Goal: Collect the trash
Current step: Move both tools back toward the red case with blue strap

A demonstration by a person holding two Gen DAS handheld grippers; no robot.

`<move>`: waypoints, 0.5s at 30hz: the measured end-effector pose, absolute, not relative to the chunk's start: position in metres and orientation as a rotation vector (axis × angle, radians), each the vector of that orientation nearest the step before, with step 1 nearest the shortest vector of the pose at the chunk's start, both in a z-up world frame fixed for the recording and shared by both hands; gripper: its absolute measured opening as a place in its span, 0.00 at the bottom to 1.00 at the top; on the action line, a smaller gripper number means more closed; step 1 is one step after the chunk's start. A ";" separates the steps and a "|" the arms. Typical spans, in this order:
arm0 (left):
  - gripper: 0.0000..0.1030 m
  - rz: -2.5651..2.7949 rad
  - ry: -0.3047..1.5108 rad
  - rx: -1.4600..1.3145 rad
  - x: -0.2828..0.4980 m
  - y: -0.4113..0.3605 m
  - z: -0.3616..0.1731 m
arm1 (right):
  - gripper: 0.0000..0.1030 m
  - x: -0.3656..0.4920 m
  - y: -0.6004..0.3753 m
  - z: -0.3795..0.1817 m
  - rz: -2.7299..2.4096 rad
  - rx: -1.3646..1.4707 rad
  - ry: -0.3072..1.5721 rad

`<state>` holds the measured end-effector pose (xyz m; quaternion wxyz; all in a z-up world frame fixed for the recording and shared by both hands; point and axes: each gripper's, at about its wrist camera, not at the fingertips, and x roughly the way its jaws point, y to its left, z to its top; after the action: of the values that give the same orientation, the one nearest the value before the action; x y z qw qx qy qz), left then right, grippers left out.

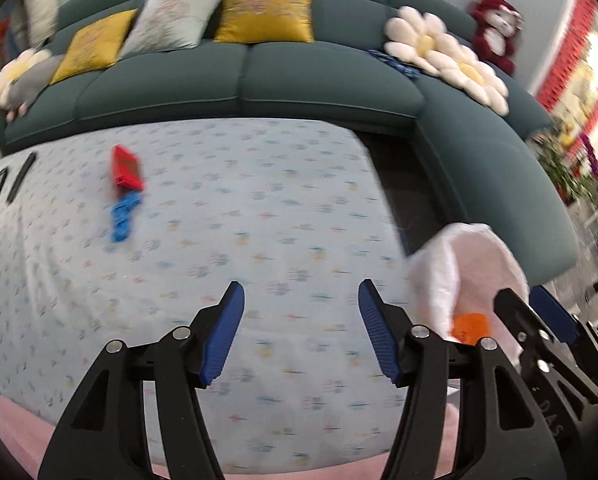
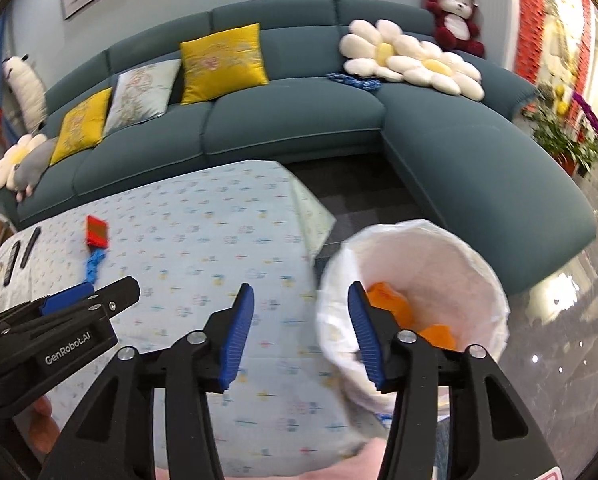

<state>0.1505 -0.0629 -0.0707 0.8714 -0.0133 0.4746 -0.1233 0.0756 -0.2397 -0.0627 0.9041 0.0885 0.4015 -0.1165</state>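
On the table's light blue flowered cloth a red packet lies at the far left, with a crumpled blue wrapper just in front of it. My left gripper is open above the cloth with nothing between its fingers. A bin lined with a white bag stands off the table's right corner and holds orange scraps. My right gripper is open and empty, with its right finger over the bin's near rim. The red packet and blue wrapper also show in the right wrist view.
A dark teal corner sofa with yellow and flower cushions wraps behind and to the right of the table. Two dark remotes lie at the table's left end. Potted plants stand at the far right on glossy floor.
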 end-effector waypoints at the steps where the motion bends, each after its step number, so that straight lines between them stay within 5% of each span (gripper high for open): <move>1: 0.55 -0.240 0.994 -0.032 0.152 -0.052 -0.072 | 0.47 0.079 -0.230 -0.064 -0.224 0.180 0.837; 15: 0.55 -0.058 1.019 -0.116 0.167 0.076 -0.094 | 0.47 0.109 -0.128 -0.078 -0.082 0.193 0.915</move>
<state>0.1667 0.0764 -0.0935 0.8710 -0.0556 0.4873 -0.0279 0.1093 -0.1280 -0.0785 0.8918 0.0929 0.4410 -0.0395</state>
